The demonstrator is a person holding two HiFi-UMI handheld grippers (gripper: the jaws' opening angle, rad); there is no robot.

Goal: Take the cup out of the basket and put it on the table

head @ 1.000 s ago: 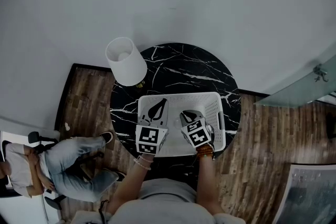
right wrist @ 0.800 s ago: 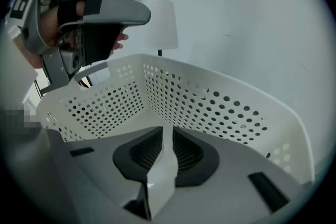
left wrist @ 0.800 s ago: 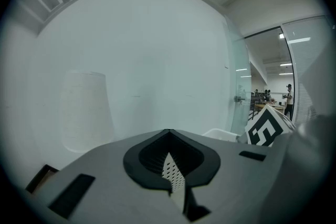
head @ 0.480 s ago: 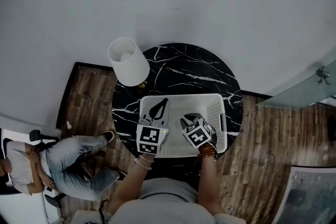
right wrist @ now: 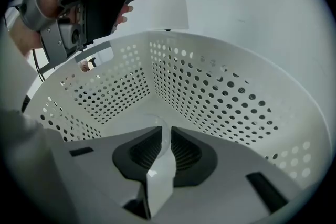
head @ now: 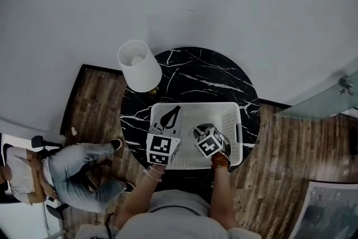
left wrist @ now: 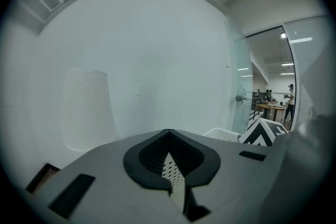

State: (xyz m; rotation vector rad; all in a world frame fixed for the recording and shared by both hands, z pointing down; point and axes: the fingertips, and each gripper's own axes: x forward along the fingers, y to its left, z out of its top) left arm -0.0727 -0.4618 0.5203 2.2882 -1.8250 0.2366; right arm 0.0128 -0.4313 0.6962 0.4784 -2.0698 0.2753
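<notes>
A white perforated basket (head: pixel 193 104) stands on the round black marble table (head: pixel 201 73). My right gripper (head: pixel 202 126) reaches down inside it. In the right gripper view this gripper (right wrist: pixel 163 139) is shut on the thin wall of a clear cup (right wrist: pixel 156 124), faint against the basket's floor (right wrist: pixel 131 113). The head view hides the cup under the gripper. My left gripper (head: pixel 168 117) sits at the basket's left wall. In its own view, the left gripper (left wrist: pixel 170 165) is shut on a sliver of perforated basket wall (left wrist: pixel 169 170).
A lamp with a white shade (head: pixel 139 66) stands at the table's left edge, close to the basket's far left corner. A person sits on a chair (head: pixel 67 173) at the lower left. A glass door (head: pixel 324 98) is to the right. Wood floor surrounds the table.
The head view has drifted slightly, so the table sits a little further right. Both grippers keep their places on the basket and in it.
</notes>
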